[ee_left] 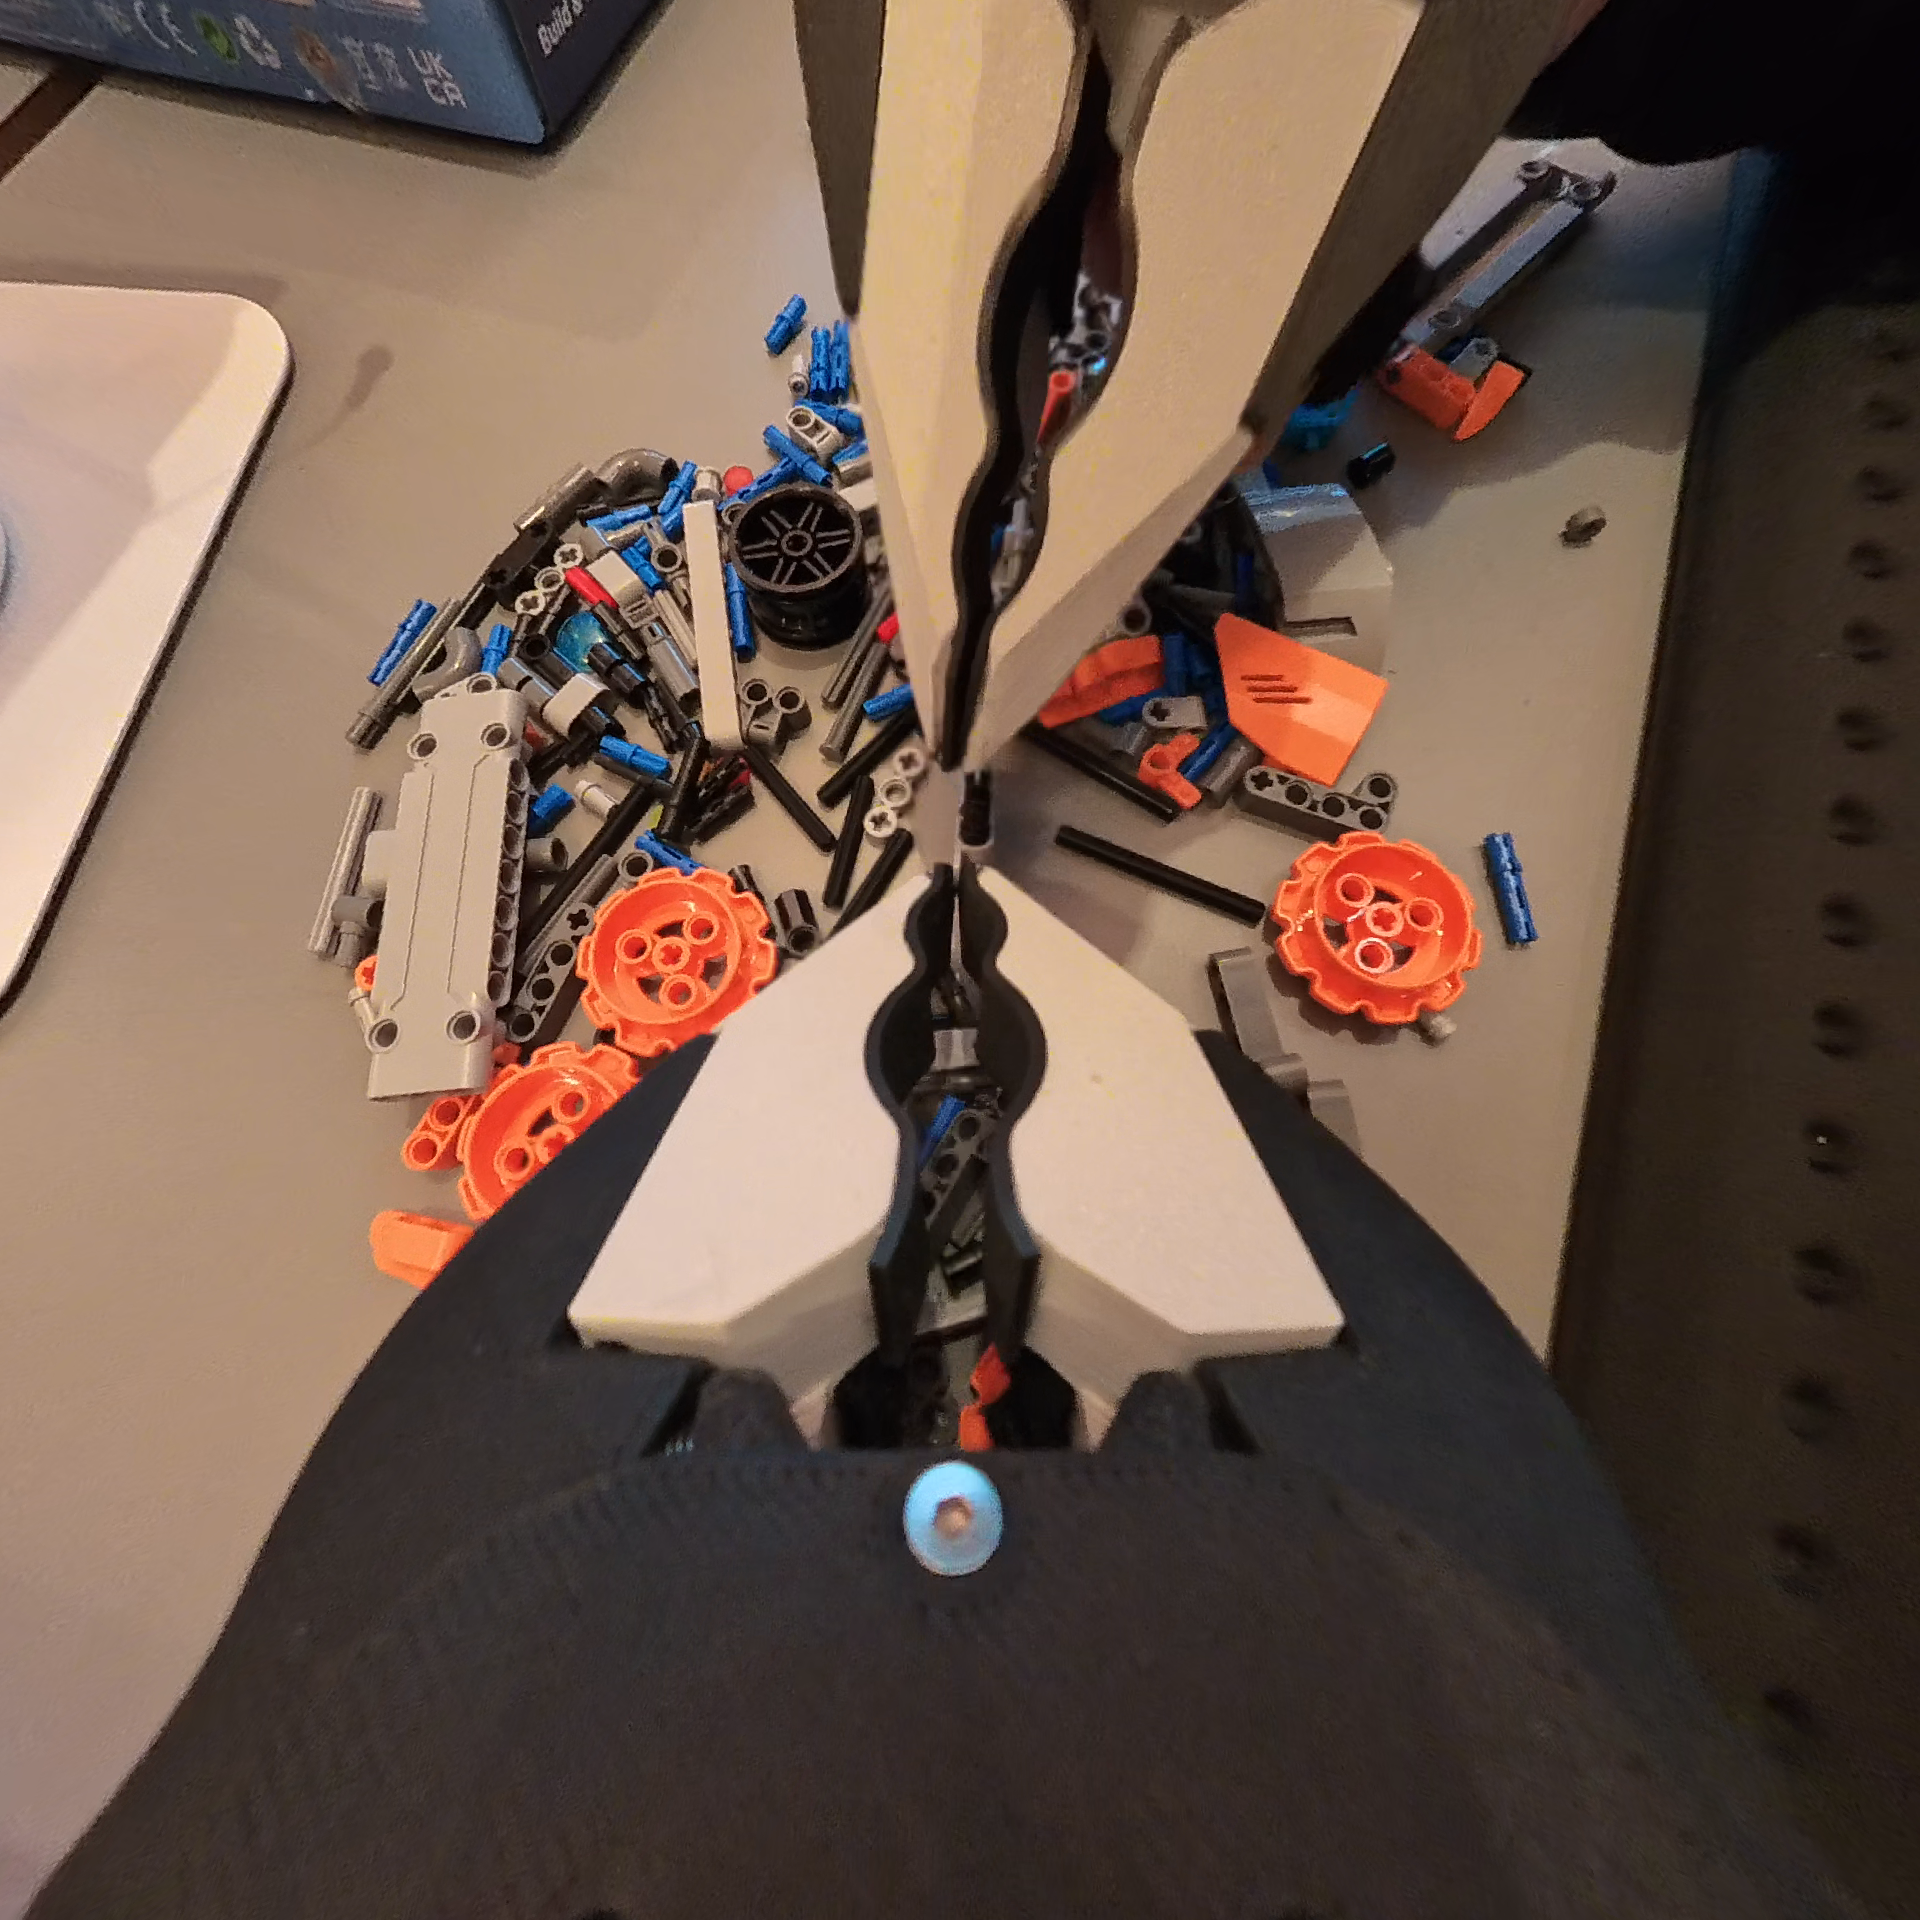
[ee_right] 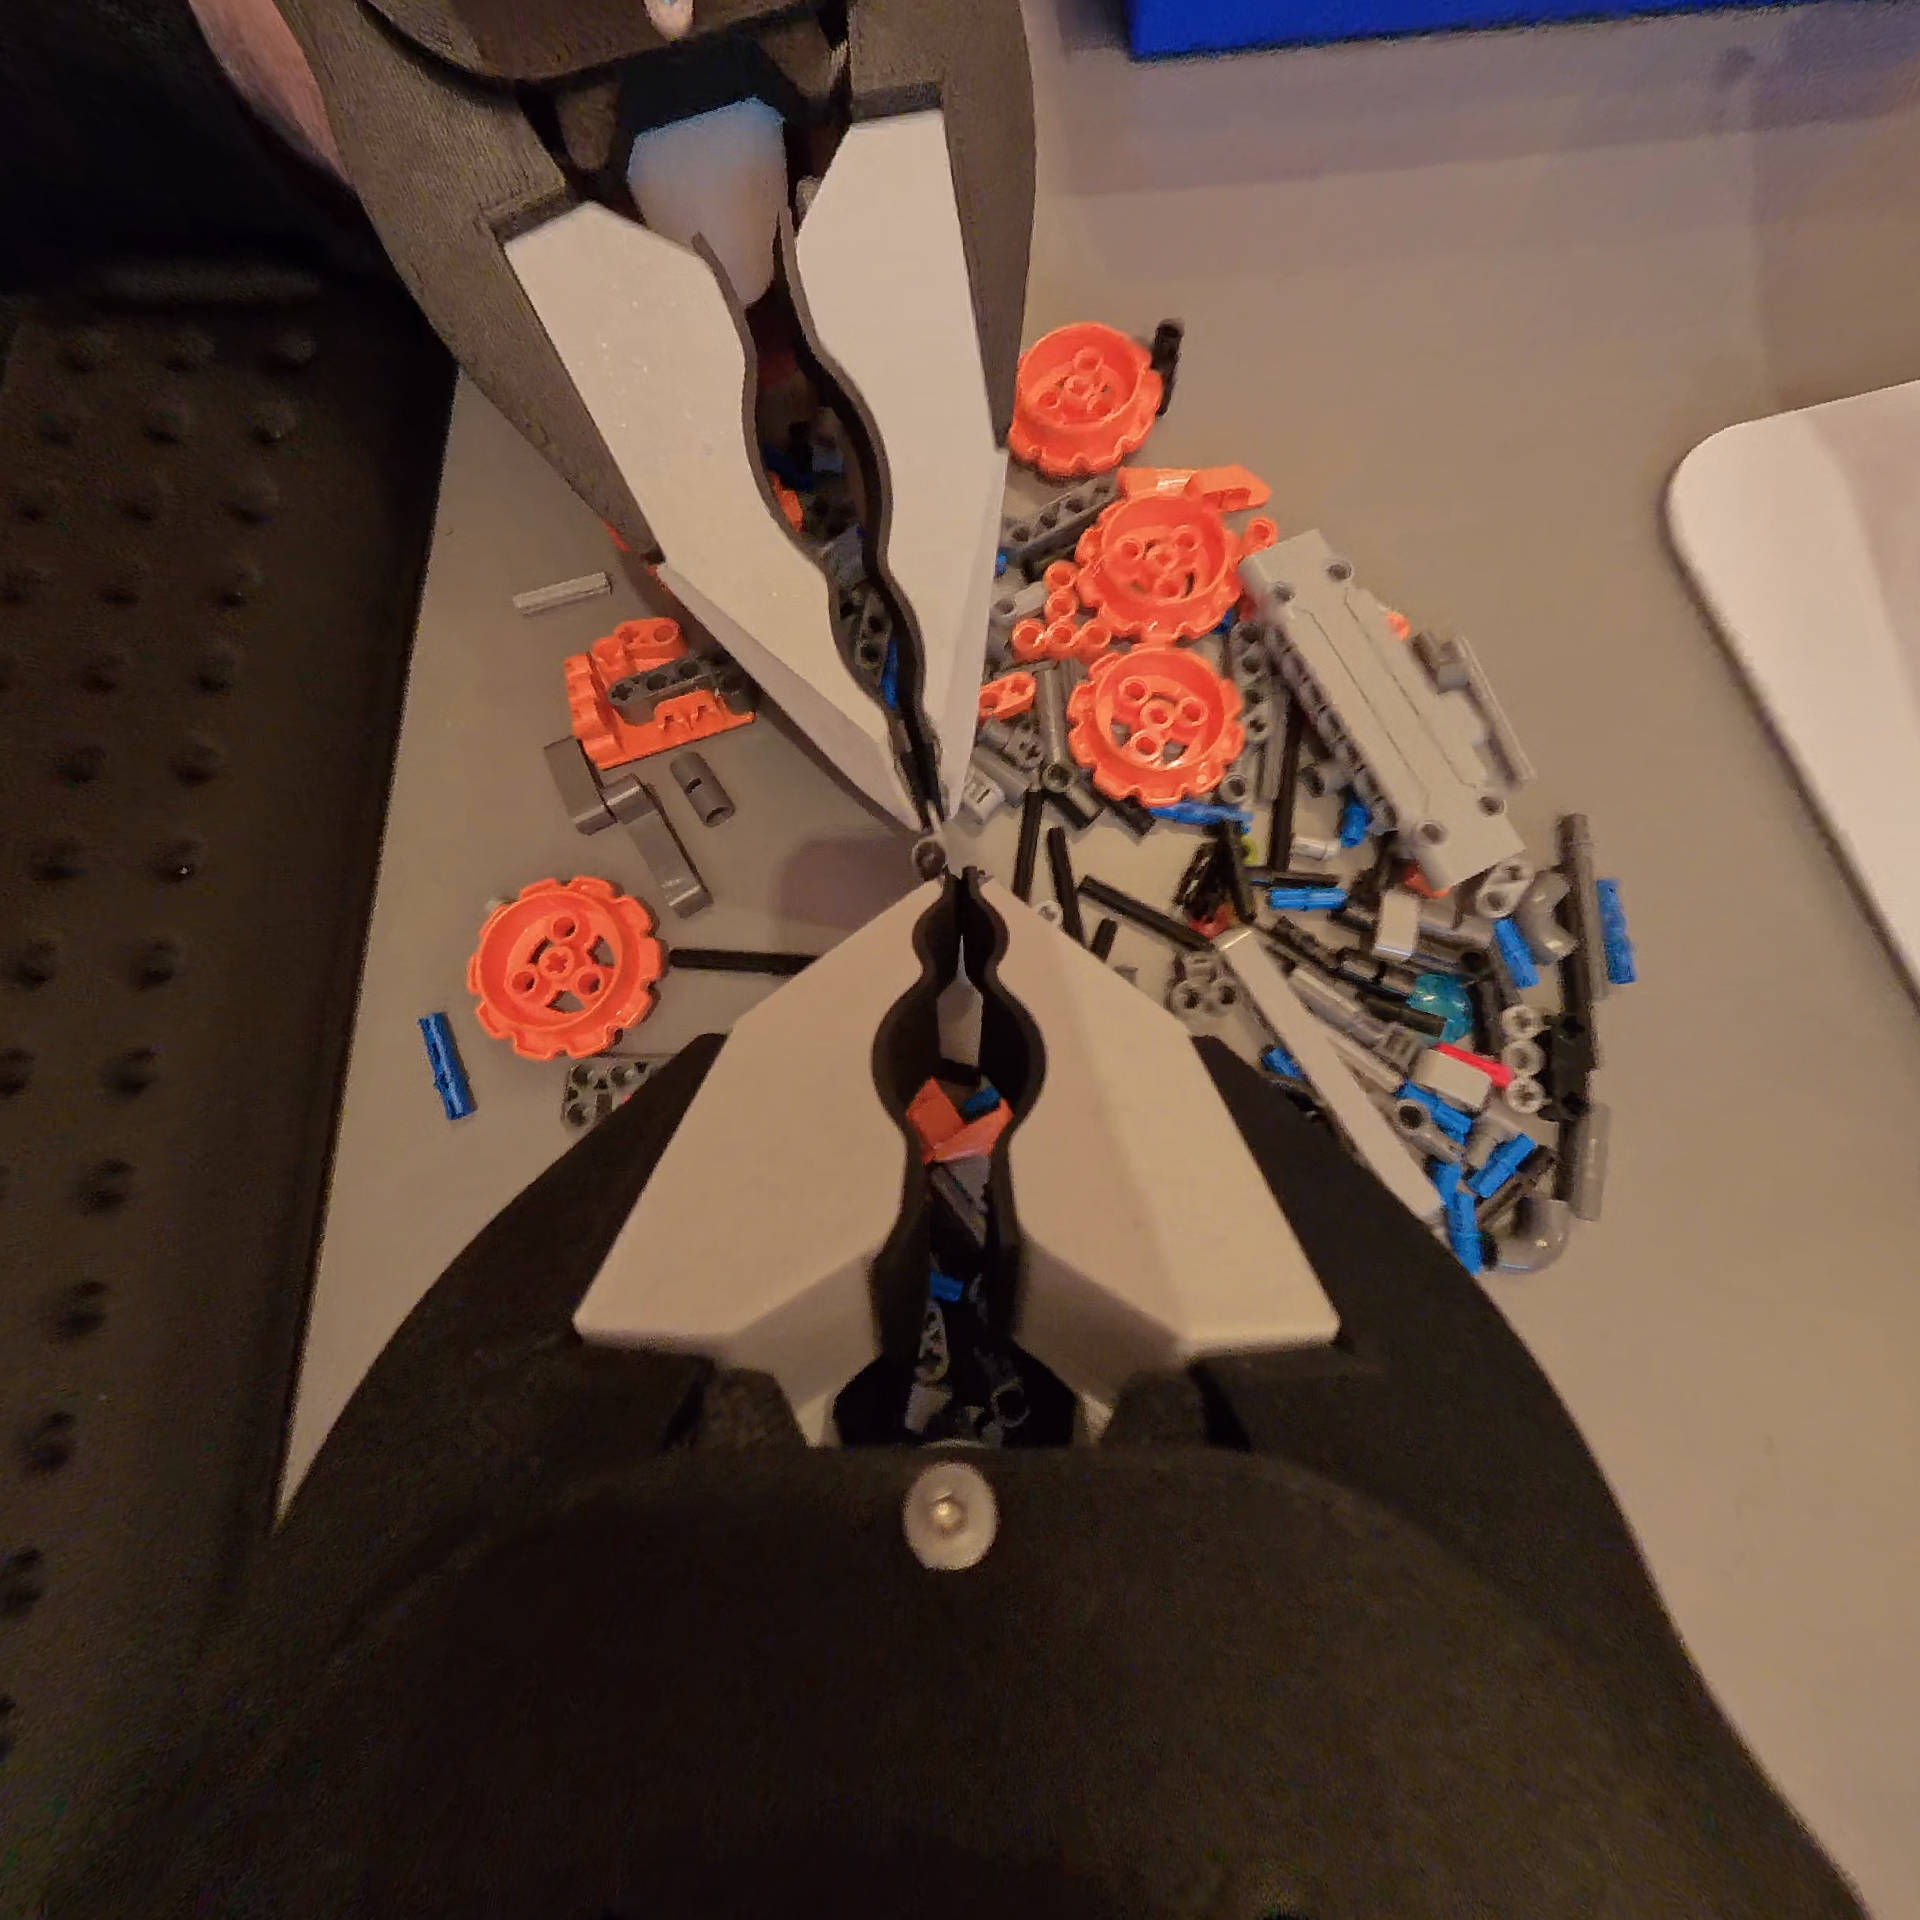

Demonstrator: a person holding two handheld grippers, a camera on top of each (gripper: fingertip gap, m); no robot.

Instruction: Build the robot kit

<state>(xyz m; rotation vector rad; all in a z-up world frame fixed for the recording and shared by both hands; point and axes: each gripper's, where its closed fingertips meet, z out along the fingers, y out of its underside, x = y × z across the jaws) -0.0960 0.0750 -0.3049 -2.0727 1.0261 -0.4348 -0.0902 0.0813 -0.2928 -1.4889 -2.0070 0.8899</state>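
Observation:
My left gripper (ee_left: 951, 873) and my right gripper (ee_right: 958, 883) are both shut and meet tip to tip a little above the grey table (ee_left: 260, 1351). Between the tips sits a small grey and black building-toy piece (ee_left: 961, 819); it shows as a small dark ring in the right wrist view (ee_right: 928, 854). Each gripper seems to pinch one end of it. The right gripper (ee_left: 948, 756) comes down from the top in the left wrist view. The left gripper (ee_right: 925, 821) comes in from the upper left in the right wrist view. A pile of loose parts (ee_left: 644, 665) lies under and around both.
The pile holds orange toothed wheels (ee_left: 1377, 914), a long light grey panel (ee_left: 447, 883), a black wheel rim (ee_left: 795, 551), an orange panel (ee_left: 1299, 696), black axles and blue pins. A small orange assembly (ee_right: 655, 696) lies apart. A blue box (ee_left: 312, 52), a white board (ee_left: 104, 520) and a dark studded surface (ee_left: 1818, 935) border the table. Left and right tips are no more than a few centimetres apart.

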